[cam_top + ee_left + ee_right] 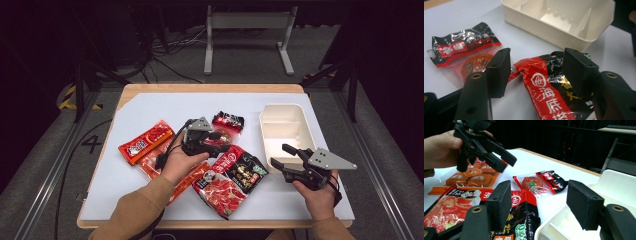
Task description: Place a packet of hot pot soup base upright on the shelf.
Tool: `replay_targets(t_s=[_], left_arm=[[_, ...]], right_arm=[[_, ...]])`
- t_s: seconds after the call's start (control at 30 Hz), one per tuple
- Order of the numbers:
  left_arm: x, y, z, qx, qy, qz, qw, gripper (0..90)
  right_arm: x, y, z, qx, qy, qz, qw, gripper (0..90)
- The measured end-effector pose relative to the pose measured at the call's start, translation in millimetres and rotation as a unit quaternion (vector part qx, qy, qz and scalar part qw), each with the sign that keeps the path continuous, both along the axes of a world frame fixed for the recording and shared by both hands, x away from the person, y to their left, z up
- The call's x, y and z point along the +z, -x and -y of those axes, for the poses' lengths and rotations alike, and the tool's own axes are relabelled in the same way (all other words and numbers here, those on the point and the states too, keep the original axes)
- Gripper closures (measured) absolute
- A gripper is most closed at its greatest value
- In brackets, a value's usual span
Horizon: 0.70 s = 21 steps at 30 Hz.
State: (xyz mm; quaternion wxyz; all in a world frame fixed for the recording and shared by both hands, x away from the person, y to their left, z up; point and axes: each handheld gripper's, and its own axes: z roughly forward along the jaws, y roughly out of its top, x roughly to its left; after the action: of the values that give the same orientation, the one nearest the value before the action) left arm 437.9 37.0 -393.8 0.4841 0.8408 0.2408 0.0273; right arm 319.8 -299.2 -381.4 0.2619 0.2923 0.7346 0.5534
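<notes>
Your left gripper (221, 141) sits at frame centre in the high view, above the top edge of the large red-and-black hotpot soup-base packet (231, 179). In the left gripper view its jaws stand apart with the packet's crimped red end (541, 82) between them; neither pad presses on it.

The packet lies flat on the white table cover (150, 107), lower centre, just left of the cream divided tray (286, 131). The tray is in the right half, its compartments bare.

Your right gripper (281, 156) is held at lower right, over the tray's near corner. Jaws wide apart, nothing between the pads; the right gripper view looks past them onto the packet and the tray rim.

A small red-and-black sachet with a round cake (227, 123) lies just above the left gripper. An orange-red snack pack (146, 142) lies at centre left, and a clear pack of round cakes (471, 176) lies partly under your left hand (177, 167).
</notes>
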Motion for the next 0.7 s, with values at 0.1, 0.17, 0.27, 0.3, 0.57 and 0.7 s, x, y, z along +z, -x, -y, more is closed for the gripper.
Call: replay_targets(t_s=[0.1,0.17,0.27,0.3,0.57,0.7], left_arm=[[-3.8,-4.3,3.2,-0.001,-0.016,-0.013,0.9998,41.4],[-7.5,-7.9,6.0,-0.006,-0.031,-0.039,0.9987,42.3],[-13.2,-12.5,10.3,-0.01,-0.051,-0.089,0.9947,42.2],[-14.9,-13.0,11.4,-0.01,-0.056,-0.092,0.9942,42.2],[-22.7,-17.4,19.0,0.0,-0.094,-0.089,0.9916,45.9],[-26.1,-18.9,21.7,0.003,-0.108,-0.096,0.9895,44.7]], right_arm=[[-0.4,0.1,0.1,-0.002,-0.001,-0.002,1.0,37.5],[-0.7,-0.1,0.6,-0.003,-0.001,-0.004,1.0,37.7],[-0.7,-0.2,1.4,-0.005,-0.001,-0.005,1.0,37.7],[-0.6,-0.1,1.6,-0.005,-0.002,-0.004,1.0,37.7],[-0.9,-0.5,1.2,-0.004,-0.002,-0.007,1.0,38.0],[-1.8,-1.6,1.0,-0.002,-0.004,-0.008,1.0,37.9]])
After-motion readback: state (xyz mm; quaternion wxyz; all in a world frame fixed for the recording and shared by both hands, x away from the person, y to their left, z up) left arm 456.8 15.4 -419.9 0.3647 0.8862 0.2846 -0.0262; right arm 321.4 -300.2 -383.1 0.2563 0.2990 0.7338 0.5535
